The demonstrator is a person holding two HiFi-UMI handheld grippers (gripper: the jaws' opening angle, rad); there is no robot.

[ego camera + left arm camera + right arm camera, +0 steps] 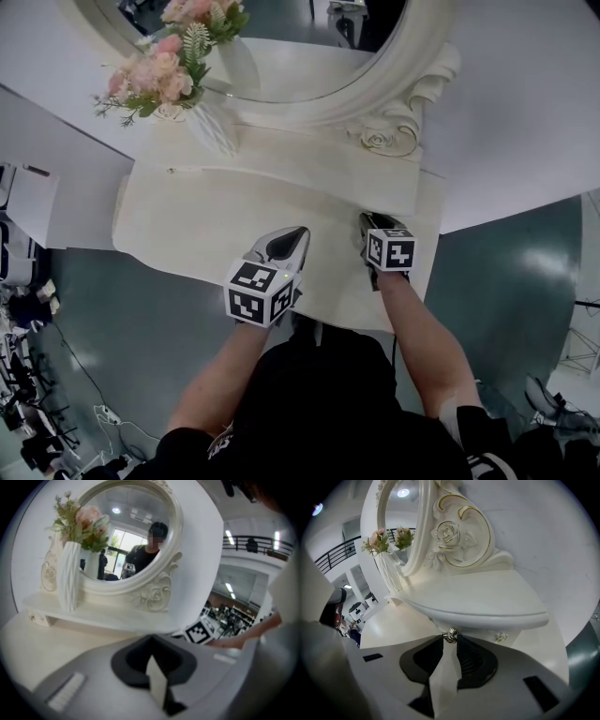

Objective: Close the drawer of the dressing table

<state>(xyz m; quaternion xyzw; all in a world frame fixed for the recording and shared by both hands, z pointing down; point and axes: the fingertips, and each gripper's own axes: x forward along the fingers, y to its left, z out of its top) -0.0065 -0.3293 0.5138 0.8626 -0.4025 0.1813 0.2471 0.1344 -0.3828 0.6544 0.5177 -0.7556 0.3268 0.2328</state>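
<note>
Drawer (pixel 476 632): set under the lip of the shelf (pixel 487 597), on the right side of the table (pixel 187 225) below the mirror (pixel 314 105). Only a thin strip of its front shows beneath the overhang, so whether it is fully in cannot be judged; it appears to sit close under the lip.

Knob (pixel 450 635): small and silvery, standing out from the drawer front. A second knob (pixel 501 637) lies just beside it to the right in the right gripper view.

Right gripper (pixel 450 640): pointing down at the shelf's front edge, jaws parted just enough to pinch the knob, one tip on either side of it. In the head view it sits at the table's right, its marker cube toward the person.

Left gripper (pixel 298 232): over the tabletop, near the right gripper and to its left, clear of the shelf. Its jaw tips are drawn together with nothing between them.

Surroundings: a carved rose (pixel 449 534) with gilt edging marks the foot of the mirror frame, directly above the drawer. A white ribbed vase (pixel 217 127) with pink flowers (pixel 155 75) stands at the shelf's left end, well apart from both grippers. A grey-green floor (pixel 506 272) lies around the table.
</note>
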